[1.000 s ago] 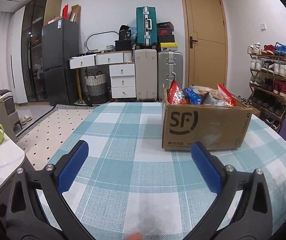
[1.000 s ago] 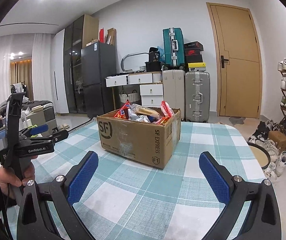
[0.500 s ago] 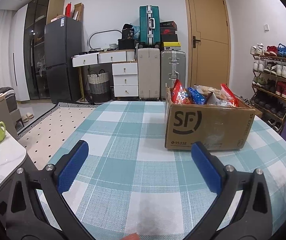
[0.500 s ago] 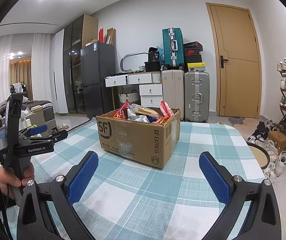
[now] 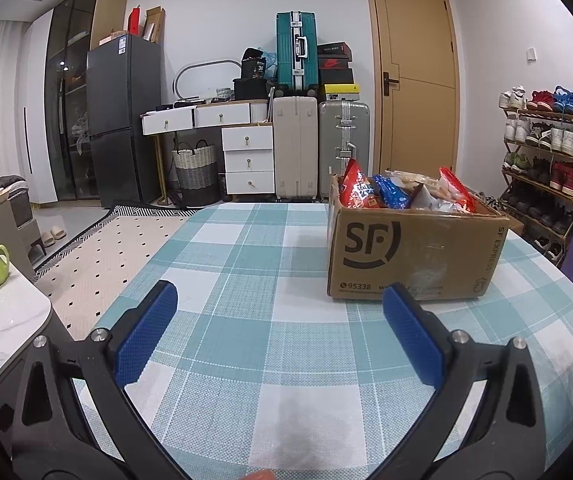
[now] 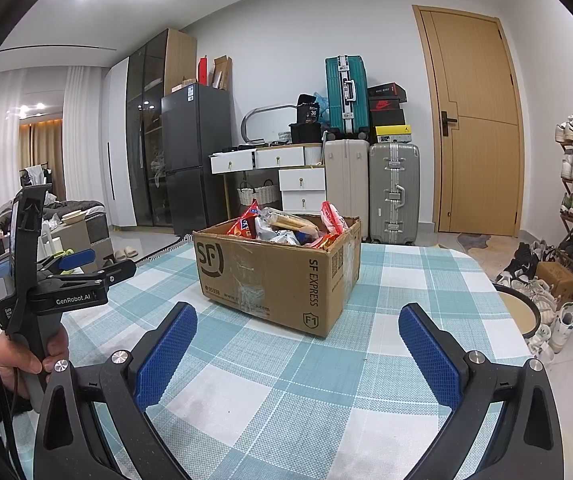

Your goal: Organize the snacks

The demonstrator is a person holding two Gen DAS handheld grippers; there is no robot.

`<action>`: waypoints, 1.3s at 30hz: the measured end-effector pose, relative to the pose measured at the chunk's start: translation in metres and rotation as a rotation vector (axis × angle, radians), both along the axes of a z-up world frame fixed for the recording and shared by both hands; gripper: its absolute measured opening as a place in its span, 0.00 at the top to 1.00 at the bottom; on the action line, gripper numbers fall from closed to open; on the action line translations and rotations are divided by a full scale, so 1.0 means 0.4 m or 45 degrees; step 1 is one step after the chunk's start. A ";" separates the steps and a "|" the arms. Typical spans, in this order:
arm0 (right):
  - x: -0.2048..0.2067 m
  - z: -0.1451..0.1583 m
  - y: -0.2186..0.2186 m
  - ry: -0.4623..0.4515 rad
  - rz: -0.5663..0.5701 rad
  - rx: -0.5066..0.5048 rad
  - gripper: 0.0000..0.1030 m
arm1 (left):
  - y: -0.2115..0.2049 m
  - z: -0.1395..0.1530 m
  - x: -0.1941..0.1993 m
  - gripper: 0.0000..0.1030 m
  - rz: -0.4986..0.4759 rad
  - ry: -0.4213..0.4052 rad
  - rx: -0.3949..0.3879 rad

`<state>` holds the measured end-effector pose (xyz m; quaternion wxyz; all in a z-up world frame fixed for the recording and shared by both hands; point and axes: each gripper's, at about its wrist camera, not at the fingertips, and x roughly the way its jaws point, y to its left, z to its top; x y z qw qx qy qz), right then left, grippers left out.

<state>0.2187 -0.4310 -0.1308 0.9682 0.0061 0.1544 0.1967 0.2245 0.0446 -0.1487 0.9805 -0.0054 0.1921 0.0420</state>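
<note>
Snack packets (image 5: 406, 194) fill an open cardboard box (image 5: 414, 256) that stands on the checked tabletop (image 5: 246, 264); red, blue and silver bags stick up past its rim, loosely heaped rather than laid in rows. No packet lies on the cloth outside the box in either view, so everything the task concerns sits together in that one carton.

Each hand-held gripper is poised short of the box, which suits a pause just as well as an approach. The left hand-held gripper (image 5: 278, 320) hovers low over the cloth with its blue pads spread wide and nothing between them; the box stands ahead and to its right, well clear of the fingertips. The right hand-held gripper (image 6: 298, 340) is likewise spread wide and empty, aimed almost straight at the near corner of the box. In the right wrist view a hand (image 6: 26, 356) grips the handle of the left tool, holding it level above the tabletop edge.

Judging from this alone, the scene fits two stages: snacks gathered into the box as the tidy result, or a jumbled box waiting to be sorted. Wide-set pads and a centred box would suit either, since both tools have a free path to the packets from above.
</note>
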 end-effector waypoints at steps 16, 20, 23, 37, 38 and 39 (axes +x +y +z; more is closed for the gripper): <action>0.001 -0.002 0.000 -0.002 0.000 -0.004 0.00 | -0.007 -0.008 0.008 0.00 -0.020 -0.011 -0.002; 0.001 -0.002 0.000 -0.002 -0.002 -0.003 0.00 | -0.007 -0.008 0.008 0.00 -0.018 -0.010 -0.002; 0.000 -0.001 0.000 -0.002 0.000 -0.003 0.00 | -0.007 -0.007 0.006 0.00 -0.017 -0.012 -0.001; 0.001 -0.001 -0.004 -0.002 -0.002 -0.005 0.00 | -0.008 -0.010 0.010 0.00 -0.021 -0.011 -0.002; 0.001 -0.001 -0.003 -0.002 -0.002 -0.005 0.00 | -0.006 -0.010 0.008 0.00 -0.018 -0.011 -0.002; 0.000 0.000 -0.003 -0.002 -0.002 -0.005 0.00 | -0.006 -0.012 0.009 0.00 -0.017 -0.011 -0.003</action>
